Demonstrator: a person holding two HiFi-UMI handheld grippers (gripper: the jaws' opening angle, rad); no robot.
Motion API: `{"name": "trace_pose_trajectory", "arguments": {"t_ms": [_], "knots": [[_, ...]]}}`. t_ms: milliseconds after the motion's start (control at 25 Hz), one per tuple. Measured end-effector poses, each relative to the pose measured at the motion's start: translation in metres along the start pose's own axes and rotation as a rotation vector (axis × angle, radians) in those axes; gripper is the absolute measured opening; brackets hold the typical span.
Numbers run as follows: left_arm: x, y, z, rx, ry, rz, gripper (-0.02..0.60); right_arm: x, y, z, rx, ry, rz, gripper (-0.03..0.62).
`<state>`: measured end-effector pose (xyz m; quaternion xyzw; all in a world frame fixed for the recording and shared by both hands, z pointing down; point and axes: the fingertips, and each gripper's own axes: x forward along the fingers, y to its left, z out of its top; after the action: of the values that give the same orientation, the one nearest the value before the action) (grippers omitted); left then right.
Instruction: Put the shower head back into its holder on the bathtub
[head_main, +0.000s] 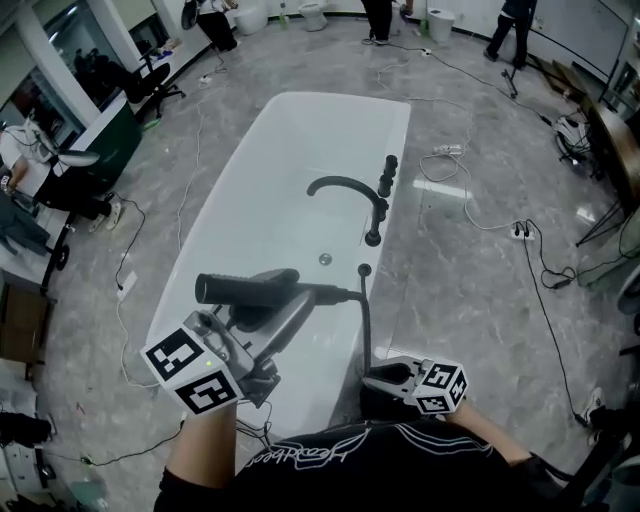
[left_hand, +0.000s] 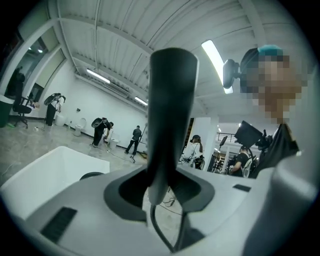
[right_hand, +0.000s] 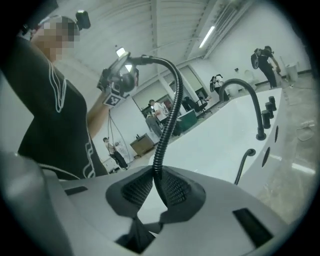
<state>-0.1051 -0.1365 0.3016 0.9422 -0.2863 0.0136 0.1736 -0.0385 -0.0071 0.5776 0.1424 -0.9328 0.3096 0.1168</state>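
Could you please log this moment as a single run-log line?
left gripper: shut on shower head | right gripper: shut on hose | shower head: over bathtub

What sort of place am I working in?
Likely a big test hall or showroom, not a home bathroom: a lone bathtub on open floor, loose cables across it, office chairs at the edge.

The white oval bathtub basin (head_main: 290, 150) lies open at twelve o'clock; a black curved metal faucet (head_main: 345, 187) and corrugated black hose (head_main: 367, 320) crowd its one-o'clock rim
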Motion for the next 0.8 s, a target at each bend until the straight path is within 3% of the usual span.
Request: {"name": "trace_pose_trajectory", "arguments": {"t_ms": [200, 400, 800], "knots": [[0.005, 0.018, 0.018, 0.009, -0.006, 0.033, 0.135, -0.024, 0.018, 0.068, 0.017, -0.149, 0.067, 0.061], [0.01, 0.035, 0.031, 0.006, -0.025, 0.045, 0.135, -0.041, 0.016, 0.132, 0.011, -0.283, 0.073, 0.061], [0.007, 0.04, 0.042, 0.096, -0.103, 0.09, 0.135, -0.066, -0.003, 0.197, -0.097, -0.417, 0.059, 0.063]]}}
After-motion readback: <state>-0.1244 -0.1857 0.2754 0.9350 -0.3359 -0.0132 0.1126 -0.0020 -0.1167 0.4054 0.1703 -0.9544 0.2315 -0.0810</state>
